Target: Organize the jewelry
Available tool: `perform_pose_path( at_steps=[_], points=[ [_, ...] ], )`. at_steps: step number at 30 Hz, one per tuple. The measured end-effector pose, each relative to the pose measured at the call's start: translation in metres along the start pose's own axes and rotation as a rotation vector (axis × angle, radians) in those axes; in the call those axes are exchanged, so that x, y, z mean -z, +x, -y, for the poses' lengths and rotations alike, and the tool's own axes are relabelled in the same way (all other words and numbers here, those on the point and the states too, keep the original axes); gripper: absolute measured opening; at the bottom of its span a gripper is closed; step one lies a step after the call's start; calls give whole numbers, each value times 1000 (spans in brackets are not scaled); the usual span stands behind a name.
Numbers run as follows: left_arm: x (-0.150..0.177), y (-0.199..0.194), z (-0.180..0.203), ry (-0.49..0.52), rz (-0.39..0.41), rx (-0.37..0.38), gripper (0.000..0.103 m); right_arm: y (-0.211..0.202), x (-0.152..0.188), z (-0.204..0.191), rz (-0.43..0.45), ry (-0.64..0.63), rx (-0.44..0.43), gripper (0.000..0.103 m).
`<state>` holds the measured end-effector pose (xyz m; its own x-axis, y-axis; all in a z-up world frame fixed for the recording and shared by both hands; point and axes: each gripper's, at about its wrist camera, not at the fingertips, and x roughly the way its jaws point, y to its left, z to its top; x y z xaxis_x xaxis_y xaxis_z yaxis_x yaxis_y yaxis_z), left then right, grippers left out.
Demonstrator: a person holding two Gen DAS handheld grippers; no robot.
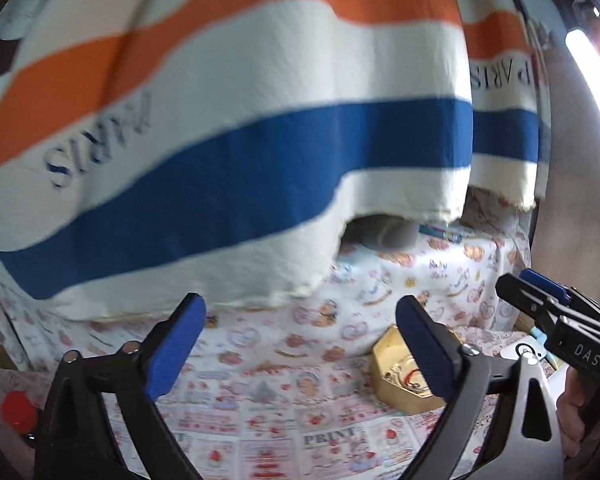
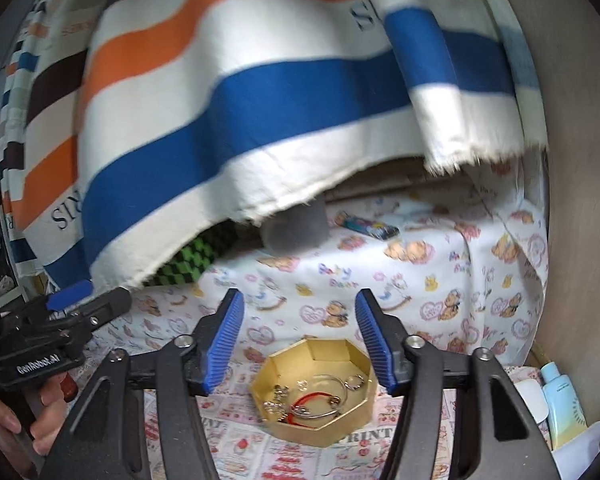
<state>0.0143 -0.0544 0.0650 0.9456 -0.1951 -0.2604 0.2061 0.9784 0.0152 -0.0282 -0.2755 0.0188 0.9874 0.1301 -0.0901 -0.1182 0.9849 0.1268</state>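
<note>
- Left gripper (image 1: 298, 346): blue pads spread wide, nothing between them; it hangs over the printed cloth to the left of the tray.
- Right gripper (image 2: 300, 344): jaws parted, empty, lined up on the gold octagonal tray (image 2: 360, 404), which sits just beyond and below the tips.
- Tray rests on the cartoon-print cloth covering the tabletop (image 2: 420, 280), near edge. In the left wrist view it is partly hidden behind the right-hand pad.
- Inside the tray: a large silver wire hoop (image 2: 327, 411), a small silver ring (image 2: 355, 381), a red cord loop (image 2: 305, 403) and some small silver bits, tangled loosely together.
- Handling, my read: all of it is light, thin and slick on metal; the hoop looks springy and easy to bend. Pinch the hoop at its rim, where it clears the pile. The cord is soft, so it may drag its neighbours along.
- The tray looks light and may skate on the cloth if nudged.
- Far side: striped orange, blue and white towel (image 2: 228, 92) hanging over the back of the tabletop.
</note>
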Motion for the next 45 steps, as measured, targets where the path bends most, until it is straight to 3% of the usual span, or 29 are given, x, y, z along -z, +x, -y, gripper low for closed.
perform_pose_path(
  at_steps=[7,15,17,18,23,33,40,45],
  points=[
    [16,-27,-28,-41,135,-48,103,-4,11,-19,27,-38,50,86],
    [41,-23,-41,-36,124,-58,103,10,32,-33,-3,-76,85,90],
    [47,-21,-41,-35,114,-78,103,12,37,-36,4,-94,87,95],
    [51,-17,-42,-34,98,-79,103,11,40,-38,16,-110,83,103],
    [65,-7,-48,-46,65,-79,103,11,49,-46,46,-161,110,103],
    [71,9,-51,-44,-15,-115,103,32,55,-48,-57,-190,121,103],
    [71,11,-50,-38,-23,-96,103,31,56,-51,-55,-194,119,103],
    [71,10,-50,-45,-17,-121,103,31,56,-51,-51,-194,123,103]
  ],
)
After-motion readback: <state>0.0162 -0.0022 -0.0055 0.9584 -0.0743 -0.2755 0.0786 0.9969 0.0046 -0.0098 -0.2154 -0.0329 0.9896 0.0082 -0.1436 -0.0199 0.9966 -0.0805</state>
